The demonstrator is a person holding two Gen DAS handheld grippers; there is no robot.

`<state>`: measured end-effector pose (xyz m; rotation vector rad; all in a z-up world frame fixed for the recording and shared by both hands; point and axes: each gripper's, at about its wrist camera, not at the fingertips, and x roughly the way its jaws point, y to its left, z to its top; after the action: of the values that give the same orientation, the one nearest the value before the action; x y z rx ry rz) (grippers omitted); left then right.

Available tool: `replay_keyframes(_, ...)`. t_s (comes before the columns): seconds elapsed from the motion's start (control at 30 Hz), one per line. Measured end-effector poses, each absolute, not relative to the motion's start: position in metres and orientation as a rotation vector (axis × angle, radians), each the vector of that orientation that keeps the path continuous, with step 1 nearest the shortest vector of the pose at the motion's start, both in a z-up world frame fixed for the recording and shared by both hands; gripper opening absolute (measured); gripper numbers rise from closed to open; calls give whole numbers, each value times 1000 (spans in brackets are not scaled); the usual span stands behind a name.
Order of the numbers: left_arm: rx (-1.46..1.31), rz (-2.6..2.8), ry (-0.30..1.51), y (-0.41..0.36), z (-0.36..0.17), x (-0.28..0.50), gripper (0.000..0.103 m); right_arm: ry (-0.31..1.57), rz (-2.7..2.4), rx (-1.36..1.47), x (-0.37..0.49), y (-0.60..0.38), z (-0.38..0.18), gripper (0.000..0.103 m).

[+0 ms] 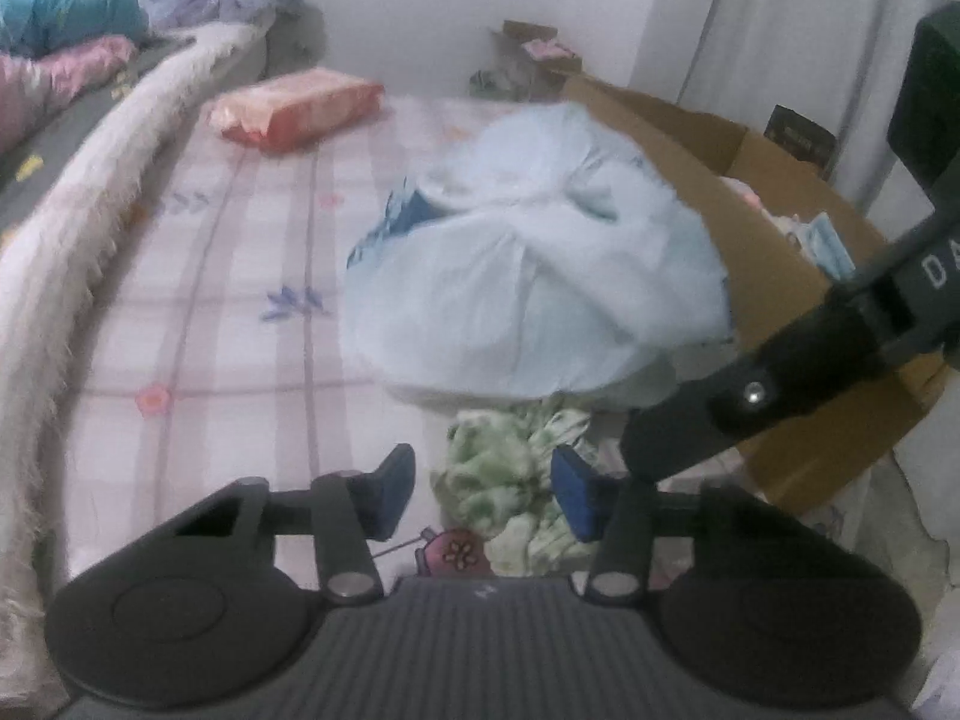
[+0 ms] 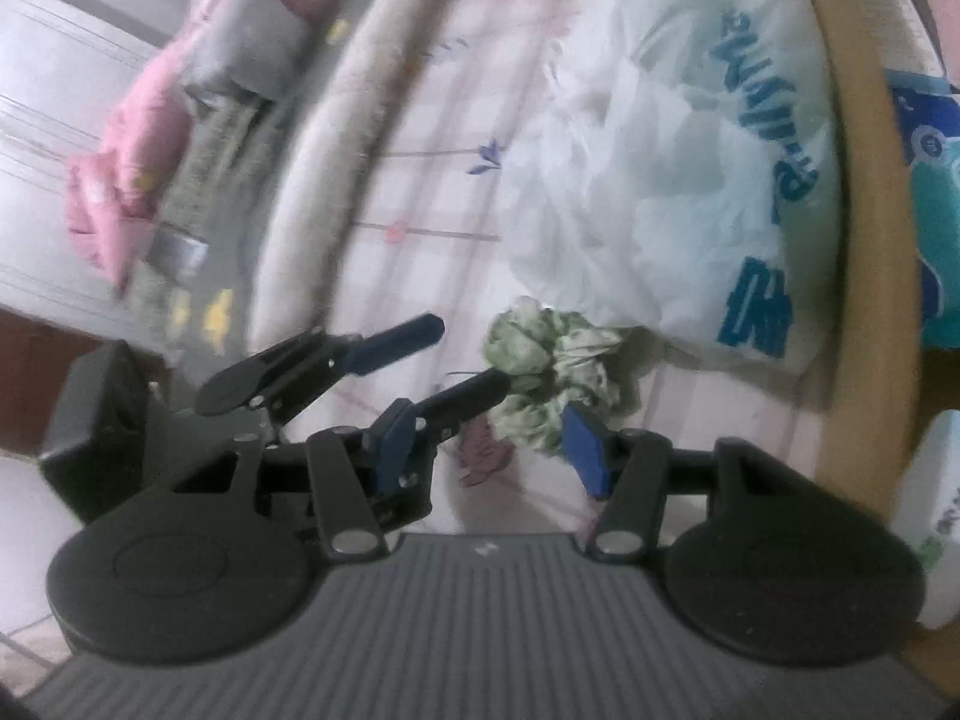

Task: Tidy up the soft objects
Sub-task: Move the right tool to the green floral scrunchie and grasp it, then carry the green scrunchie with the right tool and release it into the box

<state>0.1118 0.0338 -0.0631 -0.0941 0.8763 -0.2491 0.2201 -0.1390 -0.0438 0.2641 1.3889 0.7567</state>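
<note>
A crumpled green-and-white cloth (image 1: 510,480) (image 2: 552,372) lies on the plaid bed sheet (image 1: 228,300), in front of a bulging pale blue plastic bag (image 1: 528,276) (image 2: 690,180). My left gripper (image 1: 483,498) (image 2: 474,354) is low over the sheet, its blue pads apart. The cloth sits just beyond them, and the nearer fingertip touches its edge. My right gripper (image 2: 492,456) is open too, with the cloth just past its right pad. One of its dark fingers (image 1: 720,408) reaches in from the right in the left wrist view.
An open cardboard box (image 1: 780,228) (image 2: 870,240) with packets inside stands right of the bag. An orange-pink packet (image 1: 294,111) lies further up the bed. A furry beige blanket edge (image 1: 72,240) and pink and teal bedding (image 1: 66,12) run along the left.
</note>
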Motion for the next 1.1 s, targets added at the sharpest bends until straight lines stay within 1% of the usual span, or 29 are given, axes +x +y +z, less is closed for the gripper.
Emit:
replay_keyframes(0.07,-118,-262,888,39,-70,114,44,1400,723,254,223,-132,-49,54)
replay_keyframes(0.17,-137,-284,892,44,-77,115,43,1397,680,220,223,-120,-53,54)
replay_keyframes(0.23,-146,-292,899,45,-82,118,41,1398,651,197,226,-116,-56,54)
replay_keyframes(0.3,-154,-297,906,46,-86,120,36,1413,622,183,230,-113,-65,54)
replay_keyframes(0.67,-182,-297,898,56,-93,121,21,1444,517,123,241,-90,-109,48)
replay_keyframes(0.8,-191,-300,890,60,-90,119,15,1422,517,123,242,-87,-109,47)
replay_keyframes(0.83,-187,-302,887,60,-88,118,15,1418,521,118,241,-85,-109,45)
replay_keyframes(0.87,-184,-304,884,61,-87,117,14,1415,527,117,242,-83,-110,39)
replay_keyframes(0.97,-178,-303,873,63,-81,114,14,1411,549,119,239,-78,-112,28)
replay_keyframes(1.03,-178,-298,866,64,-77,112,13,1406,565,120,237,-77,-112,23)
replay_keyframes(1.1,-182,-297,858,66,-71,108,13,1397,583,127,233,-76,-110,20)
